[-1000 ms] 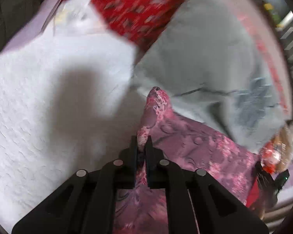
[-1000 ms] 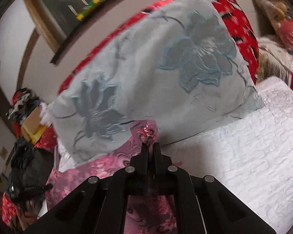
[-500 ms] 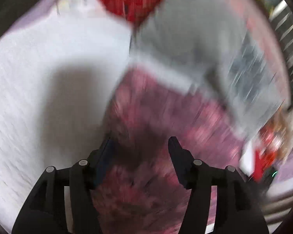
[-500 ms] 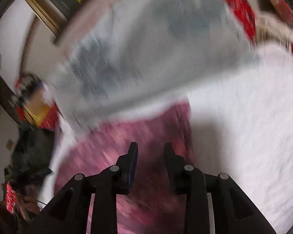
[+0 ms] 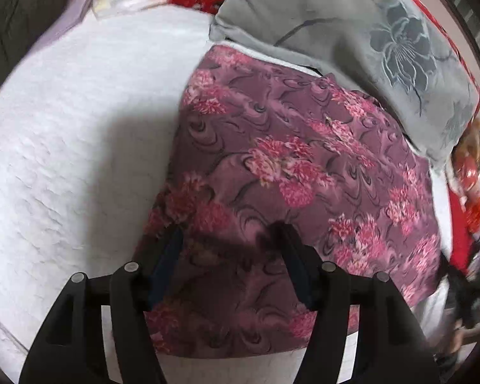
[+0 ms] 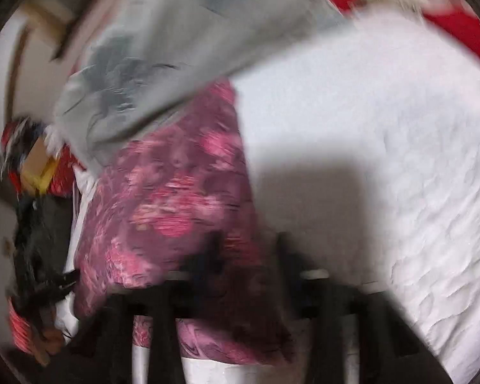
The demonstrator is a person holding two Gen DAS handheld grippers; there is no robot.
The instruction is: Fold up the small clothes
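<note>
No legible text, label, brand or number in either view; patterned cloth (image 5: 291, 172) and grey pillow (image 5: 352, 28) carry flower prints only; right view blurred.

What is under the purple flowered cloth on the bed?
The purple flowered cloth lies flat on the white quilted bedcover, which shows all around it. Whatever lies directly beneath the cloth is covered.

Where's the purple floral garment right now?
Left wrist view: the purple floral garment lies flat on the white quilted bedspread, its far edge against the grey flower-embroidered pillow.

Right view motion-blurred; fisheye-warped edges
</note>
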